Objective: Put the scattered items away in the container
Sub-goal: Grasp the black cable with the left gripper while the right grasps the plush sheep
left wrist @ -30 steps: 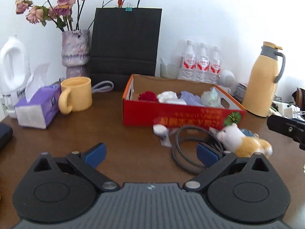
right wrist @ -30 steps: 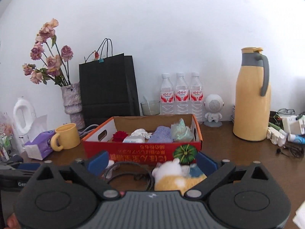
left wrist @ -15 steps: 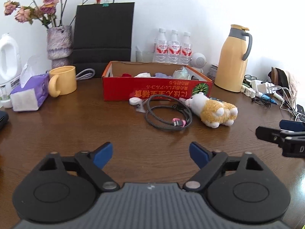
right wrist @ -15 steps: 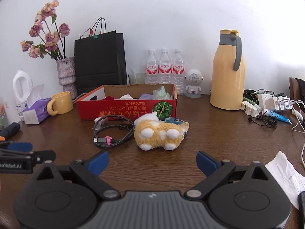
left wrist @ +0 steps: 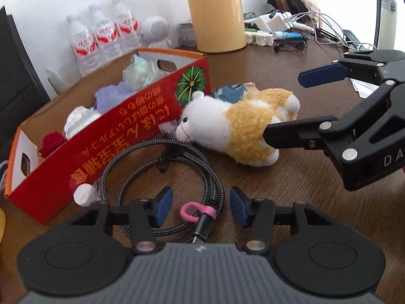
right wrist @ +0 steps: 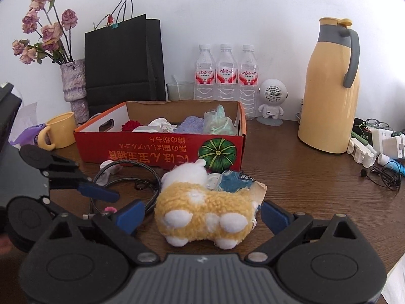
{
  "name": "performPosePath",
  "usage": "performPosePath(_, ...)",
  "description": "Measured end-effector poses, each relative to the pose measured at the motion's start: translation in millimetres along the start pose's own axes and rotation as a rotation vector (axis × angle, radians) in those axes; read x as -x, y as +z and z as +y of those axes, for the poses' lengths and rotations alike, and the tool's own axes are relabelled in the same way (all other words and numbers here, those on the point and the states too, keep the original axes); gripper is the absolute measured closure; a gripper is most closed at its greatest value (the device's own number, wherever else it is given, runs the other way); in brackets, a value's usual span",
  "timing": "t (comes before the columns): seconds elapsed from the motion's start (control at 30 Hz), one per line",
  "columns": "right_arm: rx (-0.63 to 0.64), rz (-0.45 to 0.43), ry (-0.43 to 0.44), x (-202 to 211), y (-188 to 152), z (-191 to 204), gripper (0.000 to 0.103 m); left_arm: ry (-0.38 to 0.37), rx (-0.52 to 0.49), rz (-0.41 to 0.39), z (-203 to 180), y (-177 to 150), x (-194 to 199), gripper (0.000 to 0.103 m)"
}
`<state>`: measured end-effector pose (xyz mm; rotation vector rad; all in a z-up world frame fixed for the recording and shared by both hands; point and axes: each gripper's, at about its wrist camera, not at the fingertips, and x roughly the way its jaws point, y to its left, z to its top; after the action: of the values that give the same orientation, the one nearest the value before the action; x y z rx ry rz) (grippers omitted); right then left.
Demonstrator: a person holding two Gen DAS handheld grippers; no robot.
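Straddling two scattered items at once, we are holding both grippers low over the brown wooden table [left wrist: 291, 182]. Our left gripper [left wrist: 201, 206] is spreading its blue-padded fingers wide around the coiled black braided cable with the pink clip [left wrist: 162, 177], which is lying just in front of the red cardboard box with the green pumpkin print [left wrist: 106, 136]. Our right gripper [right wrist: 202, 214] is opening wide around the fluffy yellow-and-white plush toy [right wrist: 202, 205], whose head is resting near the box's front wall, beside a crumpled blue-and-white wrapper [right wrist: 234, 181].

We are judging the cable the riskier pick: closing on a single loop could let the coil unravel and drag, or snag the plush. Our grippers are working close together and could collide when lifting.

Our left wrist view is showing the cable's plug end and the plush's face; the right wrist view is hiding both, yet revealing the box interior already holding soft items.
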<state>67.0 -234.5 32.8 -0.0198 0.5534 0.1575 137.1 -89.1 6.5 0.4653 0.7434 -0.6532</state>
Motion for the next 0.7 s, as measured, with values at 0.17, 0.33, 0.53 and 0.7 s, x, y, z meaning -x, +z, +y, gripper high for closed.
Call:
performPosePath(0.17, 0.085, 0.015, 0.002, -26.0, 4.2, 15.7, 0.004, -0.062, 0.082, -0.01, 13.2, -8.3, 4.6, 0.086)
performPosePath(0.33, 0.107, 0.027, -0.017, -39.9, 3.9, 16.7, 0.014, 0.082, 0.082, -0.088, 4.2, -9.8, 35.6, 0.089)
performPosePath(0.53, 0.2, 0.033, -0.044, -28.6, -7.8, 30.4, 0.024, 0.232, 0.218, -0.277, 7.6, -7.7, 108.5, 0.09)
performPosePath(0.7, 0.204, 0.023, -0.001, 0.4, -18.1, 46.2, 0.034, 0.225, 0.434, -0.353, 0.3, -36.9, 150.1, 0.091)
